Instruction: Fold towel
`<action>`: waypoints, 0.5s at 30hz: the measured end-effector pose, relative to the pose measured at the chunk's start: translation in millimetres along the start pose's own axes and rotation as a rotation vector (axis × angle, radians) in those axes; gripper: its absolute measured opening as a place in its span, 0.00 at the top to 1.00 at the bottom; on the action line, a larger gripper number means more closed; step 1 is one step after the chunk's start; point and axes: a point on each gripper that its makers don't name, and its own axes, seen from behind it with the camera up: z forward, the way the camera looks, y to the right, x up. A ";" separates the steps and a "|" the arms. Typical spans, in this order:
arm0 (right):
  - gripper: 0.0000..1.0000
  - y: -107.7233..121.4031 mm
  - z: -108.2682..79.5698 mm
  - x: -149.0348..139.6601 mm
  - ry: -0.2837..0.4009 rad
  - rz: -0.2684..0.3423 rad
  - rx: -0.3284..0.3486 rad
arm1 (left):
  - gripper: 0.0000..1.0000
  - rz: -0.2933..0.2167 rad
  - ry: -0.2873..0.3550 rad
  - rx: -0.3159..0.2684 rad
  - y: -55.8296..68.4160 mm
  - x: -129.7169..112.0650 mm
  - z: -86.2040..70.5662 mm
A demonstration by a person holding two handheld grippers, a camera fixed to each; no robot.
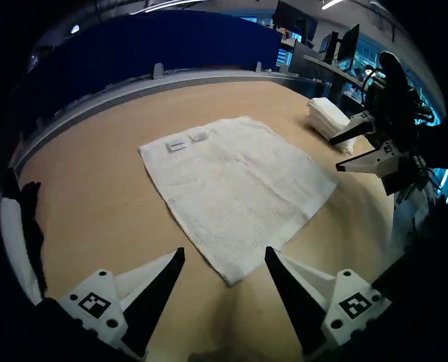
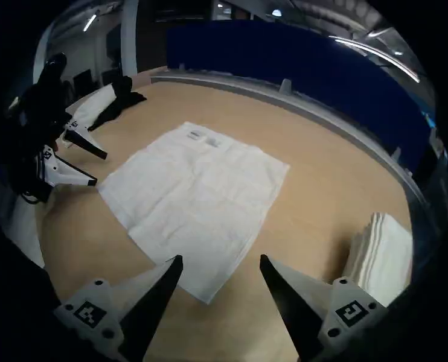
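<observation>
Well, in the left gripper view the towel (image 1: 236, 187) lies flat and unfolded on the table (image 1: 103, 199), turned so one corner points at the camera. The left gripper (image 1: 224, 248) hovers just over that near corner with its fingers spread wide, touching nothing. Two small tags (image 1: 188, 140) sit at the towel's far corner. Off to the right, past the towel's edge, the right gripper (image 1: 335, 154) hangs above the table, its fingers apart too. Behind it rests a stack (image 1: 328, 116) of folded towels. A blue partition (image 1: 163, 48) runs along the table's far side.

In the right gripper view the towel (image 2: 194, 193) lies mid-table, again with a corner nearest the camera. The right gripper (image 2: 220, 258) is spread above that corner and holds nothing. At the left, beside the towel's edge, the left gripper (image 2: 100, 168) points inward, fingers parted. The stack (image 2: 384, 253) sits at the lower right, well apart from the towel. The partition (image 2: 296, 60) lines the back.
</observation>
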 end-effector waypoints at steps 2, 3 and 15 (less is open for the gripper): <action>0.05 -2.2 2.7 -6.6 -0.016 -0.003 0.009 | 0.01 -0.009 -0.018 -0.011 3.1 -4.7 2.0; 0.05 -3.6 4.0 -10.3 -0.024 -0.005 0.014 | 0.01 -0.013 -0.027 -0.016 4.6 -7.1 3.2; 0.15 -15.4 14.2 -43.1 -0.077 0.006 0.048 | 0.09 -0.006 -0.086 -0.014 9.4 -27.2 12.3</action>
